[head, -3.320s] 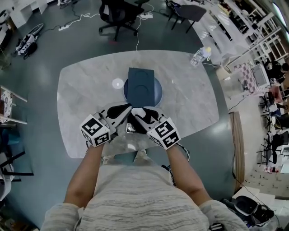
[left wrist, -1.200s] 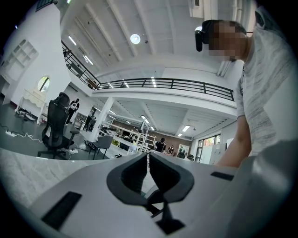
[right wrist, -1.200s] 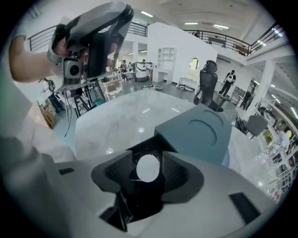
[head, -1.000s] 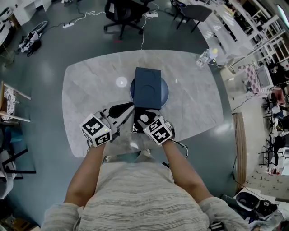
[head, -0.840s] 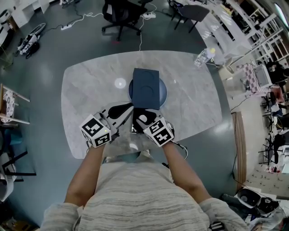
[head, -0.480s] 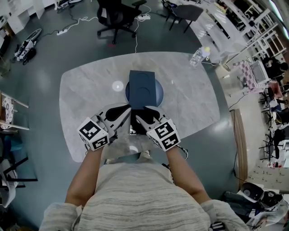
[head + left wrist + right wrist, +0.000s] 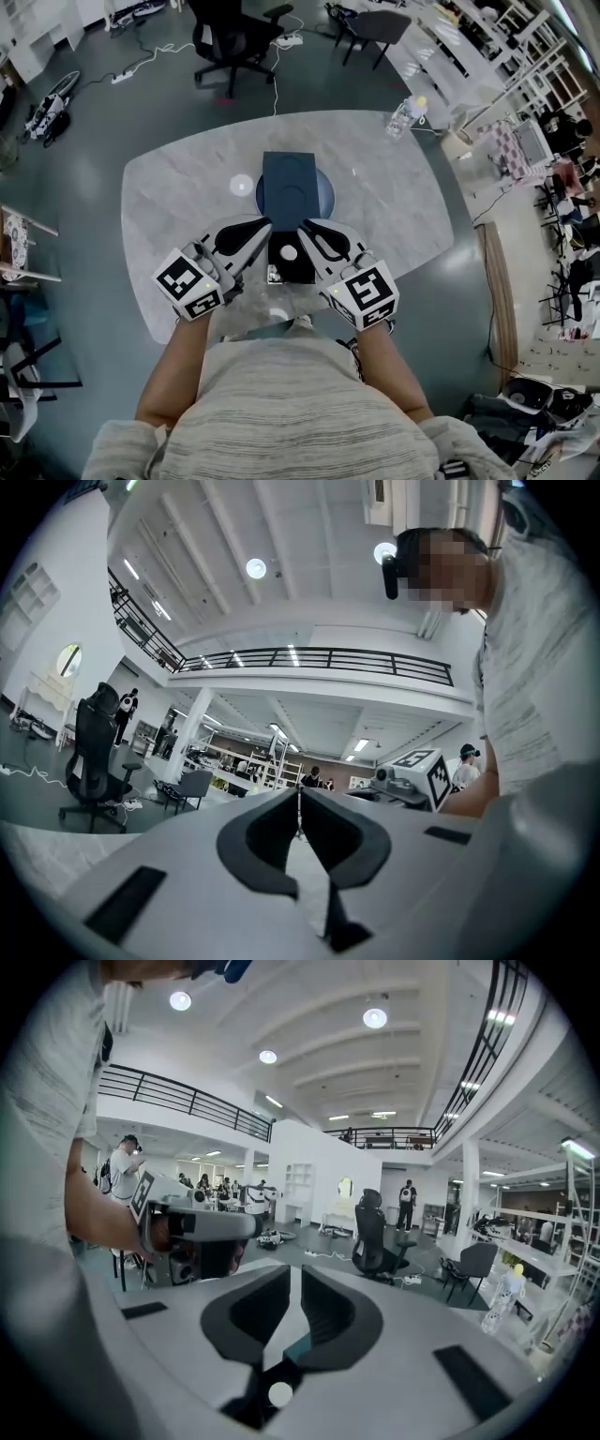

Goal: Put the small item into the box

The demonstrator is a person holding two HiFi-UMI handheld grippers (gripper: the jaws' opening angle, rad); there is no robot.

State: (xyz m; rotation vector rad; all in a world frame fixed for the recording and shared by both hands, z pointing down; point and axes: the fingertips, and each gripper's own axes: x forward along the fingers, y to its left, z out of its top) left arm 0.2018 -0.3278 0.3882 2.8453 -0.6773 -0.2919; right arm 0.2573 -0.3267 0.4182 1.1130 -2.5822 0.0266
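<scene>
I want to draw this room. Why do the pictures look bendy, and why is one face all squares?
Both gripper views: wide lens, dark corners. Left gripper view: the black balcony railing bows; the squares were laid over the face of the person afterwards. Right gripper view: a round white ceiling lamp glares. Head view: edges curve.

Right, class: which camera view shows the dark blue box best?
The head view: the dark blue box shows its whole top from above. The left gripper view misses it; the right gripper view gives at most a teal sliver low in frame.
</scene>
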